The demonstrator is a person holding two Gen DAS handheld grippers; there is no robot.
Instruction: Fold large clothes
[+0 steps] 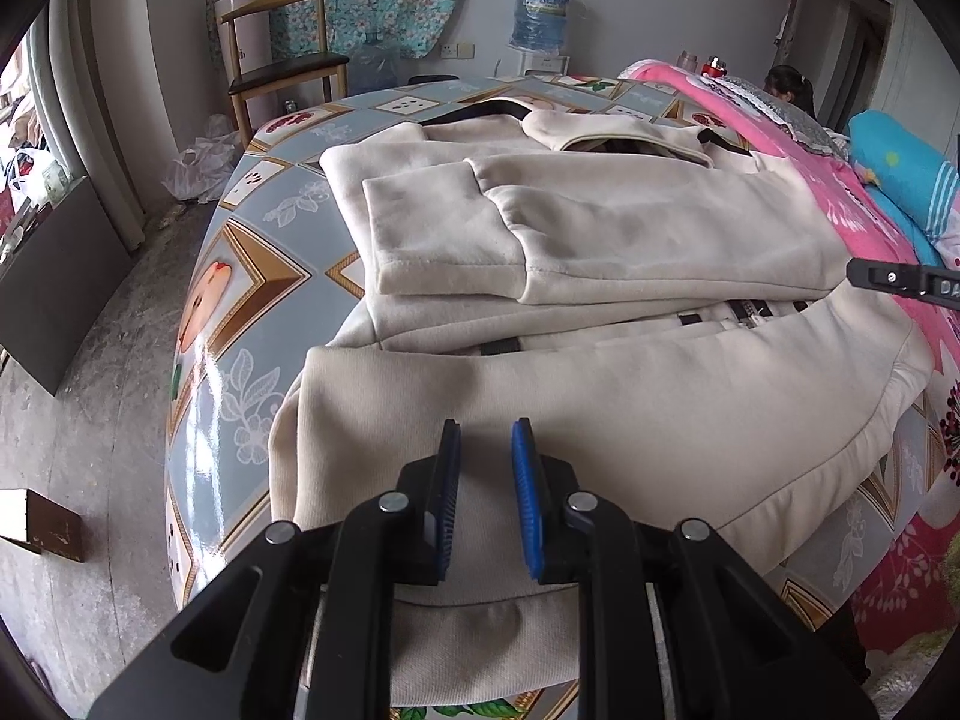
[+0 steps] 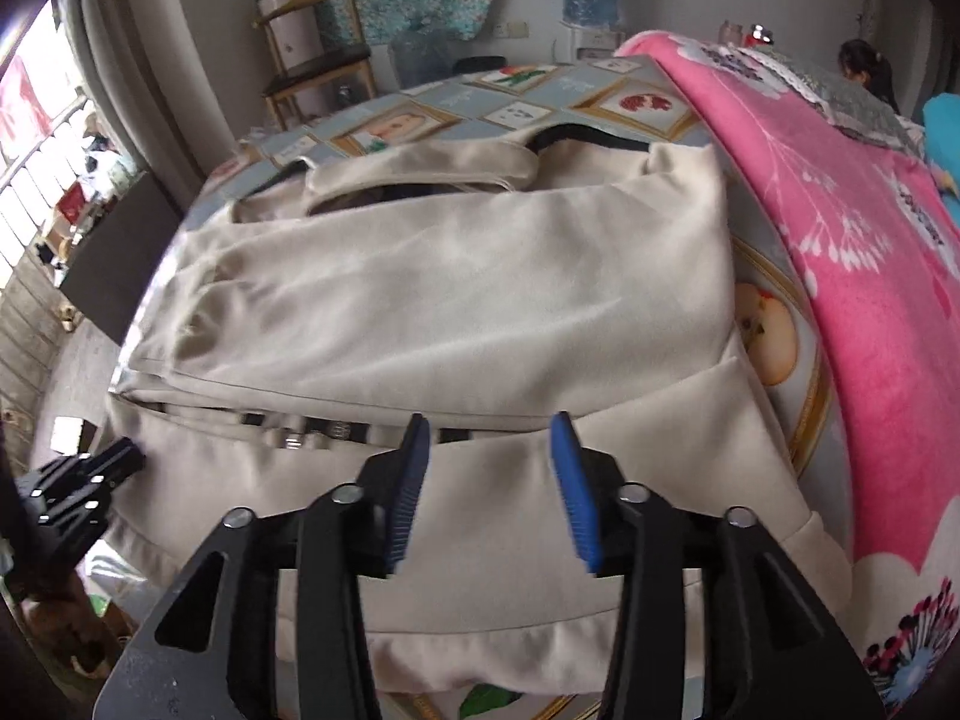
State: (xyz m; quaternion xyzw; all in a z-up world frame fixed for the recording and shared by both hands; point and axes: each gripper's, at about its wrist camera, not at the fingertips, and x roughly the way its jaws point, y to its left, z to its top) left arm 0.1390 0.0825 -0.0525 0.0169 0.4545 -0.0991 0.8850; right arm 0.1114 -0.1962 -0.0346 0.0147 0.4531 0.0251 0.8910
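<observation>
A large cream zip-up jacket [image 1: 600, 228] lies partly folded on the patterned table [image 1: 240, 276], sleeves laid across its body and its black zipper [image 1: 744, 315] showing along the fold. My left gripper [image 1: 486, 432] hovers over the near hem, its jaws a little apart and empty. In the right wrist view the same jacket [image 2: 456, 288] fills the middle. My right gripper [image 2: 491, 426] is open and empty just above the near flap, close to the zipper [image 2: 312, 427]. The right gripper's tip shows at the right edge of the left wrist view [image 1: 900, 277], and the left gripper shows at lower left of the right wrist view [image 2: 84, 480].
A pink floral blanket [image 2: 852, 276] covers the table's right side, with a blue cushion [image 1: 900, 168] beyond. A wooden chair [image 1: 282, 54], water bottles [image 1: 540, 12] and a person [image 1: 792, 87] are at the back. A cardboard box [image 1: 42, 525] sits on the floor at left.
</observation>
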